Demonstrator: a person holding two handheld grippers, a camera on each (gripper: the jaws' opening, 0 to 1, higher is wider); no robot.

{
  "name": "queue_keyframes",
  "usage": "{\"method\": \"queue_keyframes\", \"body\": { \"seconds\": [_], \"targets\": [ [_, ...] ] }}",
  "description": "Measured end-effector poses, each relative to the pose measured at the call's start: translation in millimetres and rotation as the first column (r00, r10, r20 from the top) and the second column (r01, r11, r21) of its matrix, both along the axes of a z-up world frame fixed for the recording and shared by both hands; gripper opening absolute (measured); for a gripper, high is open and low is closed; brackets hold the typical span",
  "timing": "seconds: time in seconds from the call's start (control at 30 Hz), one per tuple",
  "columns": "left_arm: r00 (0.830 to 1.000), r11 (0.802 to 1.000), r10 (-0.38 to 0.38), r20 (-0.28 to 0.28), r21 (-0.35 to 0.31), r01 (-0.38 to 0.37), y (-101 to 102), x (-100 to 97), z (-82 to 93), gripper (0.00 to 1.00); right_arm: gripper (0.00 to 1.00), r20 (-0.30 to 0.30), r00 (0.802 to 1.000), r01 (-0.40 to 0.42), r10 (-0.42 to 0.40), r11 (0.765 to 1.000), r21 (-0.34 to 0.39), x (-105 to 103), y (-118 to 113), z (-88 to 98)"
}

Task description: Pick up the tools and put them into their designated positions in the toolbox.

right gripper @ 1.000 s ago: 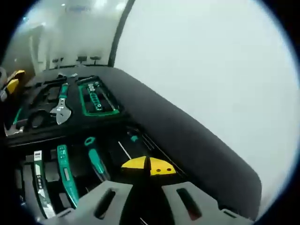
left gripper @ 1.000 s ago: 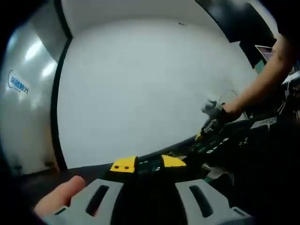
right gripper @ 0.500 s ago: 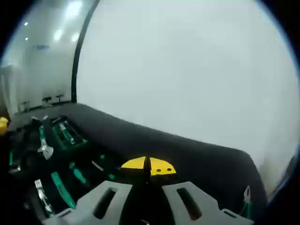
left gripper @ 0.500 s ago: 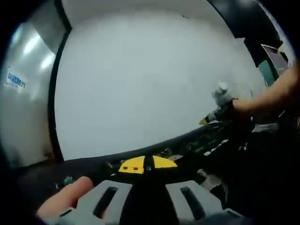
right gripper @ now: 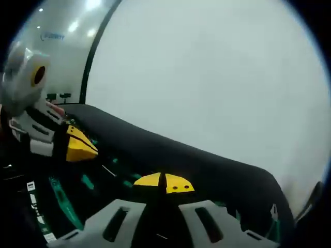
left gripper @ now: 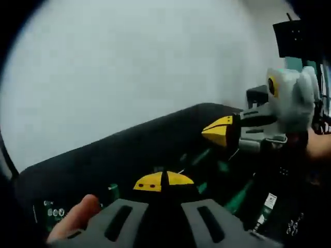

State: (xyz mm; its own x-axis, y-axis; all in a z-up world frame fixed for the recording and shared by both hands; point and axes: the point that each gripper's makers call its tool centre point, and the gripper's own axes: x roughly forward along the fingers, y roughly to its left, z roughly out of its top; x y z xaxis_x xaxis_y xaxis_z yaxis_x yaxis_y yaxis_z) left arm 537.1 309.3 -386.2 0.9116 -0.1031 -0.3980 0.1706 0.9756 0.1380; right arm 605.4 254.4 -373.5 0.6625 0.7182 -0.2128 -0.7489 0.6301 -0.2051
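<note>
Left gripper view: the left gripper (left gripper: 163,181) has its yellow tips together over the open black toolbox (left gripper: 129,150). The right gripper (right gripper: 163,182) is closed too, above green-handled tools (right gripper: 59,199).

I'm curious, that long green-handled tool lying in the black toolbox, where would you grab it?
Probably the middle of the green handle, from above, with the jaws across its narrow width: it is long, slender and seems to lie flat in the toolbox. The right gripper, now shut, would have to open first. Blur hides the tool's type.
</note>
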Motion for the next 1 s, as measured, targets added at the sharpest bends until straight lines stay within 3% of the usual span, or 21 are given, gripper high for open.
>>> {"method": "queue_keyframes", "body": {
  "seconds": [0.07, 0.17, 0.27, 0.3, 0.33, 0.4, 0.53, 0.57, 0.63, 1.0],
  "targets": [
    [1.000, 0.999, -0.005, 0.022, 0.045, 0.004, -2.9, 2.8, 1.5, 0.03, 0.00, -0.015, 1.000, 0.006, -0.006, 1.000, -0.017, -1.6, -1.3, -4.4],
    [1.000, 0.999, -0.010, 0.021, 0.039, 0.009, -6.9, 4.9, 0.5, 0.02, 0.00, 0.014, 1.000, -0.021, 0.021, 0.998, -0.055, -6.7, 1.6, -6.7],
    [1.000, 0.998, 0.014, -0.016, 0.069, -0.012, -1.4, 6.7, -12.4, 0.02, 0.00, 0.019, 0.999, -0.030, 0.031, 0.996, -0.081, -5.9, 3.7, -9.4],
    [0.999, 0.999, 0.034, 0.009, 0.041, -0.035, 1.4, 8.9, -11.1, 0.02, 0.00, 0.017, 0.999, -0.030, 0.032, 0.995, -0.093, -4.9, 3.6, -11.3],
    [0.999, 0.999, 0.033, -0.001, 0.010, -0.033, 0.9, 8.1, -12.4, 0.02, 0.00, -0.007, 1.000, -0.026, 0.025, 0.995, -0.095, -5.2, 0.8, -15.2],
    [0.999, 0.998, 0.050, -0.004, -0.037, -0.050, 4.2, 8.3, -14.3, 0.02, 0.00, -0.063, 0.998, 0.000, -0.003, 0.999, -0.045, -0.9, 0.2, -15.1],
    [0.999, 0.998, 0.038, 0.006, -0.051, -0.038, 5.3, 9.7, -14.8, 0.01, 0.00, -0.042, 0.999, 0.012, -0.014, 0.998, -0.056, -1.7, -2.8, -16.1],
    [0.999, 0.997, 0.040, 0.006, -0.062, -0.040, 5.5, 11.1, -15.2, 0.01, 0.00, -0.091, 0.995, 0.040, -0.043, 0.999, -0.037, -0.3, -5.0, -18.1],
    [0.999, 0.997, 0.041, 0.006, -0.067, -0.041, 5.4, 12.0, -16.0, 0.00, 0.00, -0.119, 0.992, 0.044, -0.046, 0.999, -0.017, 0.4, -4.9, -18.7],
    [0.998, 0.998, 0.054, 0.020, -0.032, -0.053, 6.0, 15.3, -17.4, 0.00, 0.00, -0.083, 0.996, 0.041, -0.045, 0.998, -0.044, 1.9, -1.8, -20.7]
  ]
}}
